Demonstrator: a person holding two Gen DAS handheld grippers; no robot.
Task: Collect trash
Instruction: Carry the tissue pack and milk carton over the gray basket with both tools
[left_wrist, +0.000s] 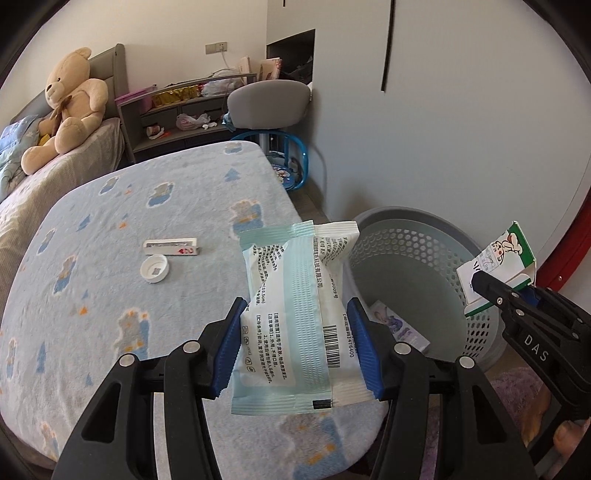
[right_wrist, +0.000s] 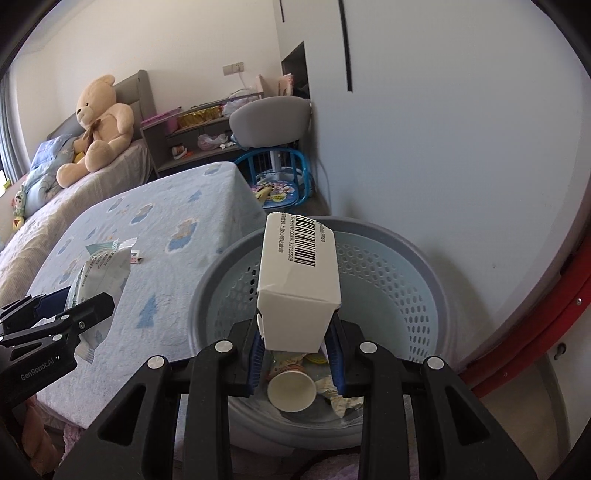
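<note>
Across a bedroom, largest first: grey wardrobe wall (left_wrist: 443, 129); bed (left_wrist: 147, 258) under a blue bear-print blanket, bearing a small white box (left_wrist: 171, 247) and a white cap (left_wrist: 156, 268); teddy bear (left_wrist: 68, 107) at the headboard; grey perforated bin (right_wrist: 388, 266) on the floor beside the bed, containing a paper cup (right_wrist: 291, 391) and crumpled wrappers. Left gripper (left_wrist: 299, 306), angled downward over the bed's edge, is clamped on a pale green wipes packet (left_wrist: 295, 295). Right gripper (right_wrist: 295, 332), angled downward above the bin, is clamped on a white carton (right_wrist: 299, 280) with a barcode.
</note>
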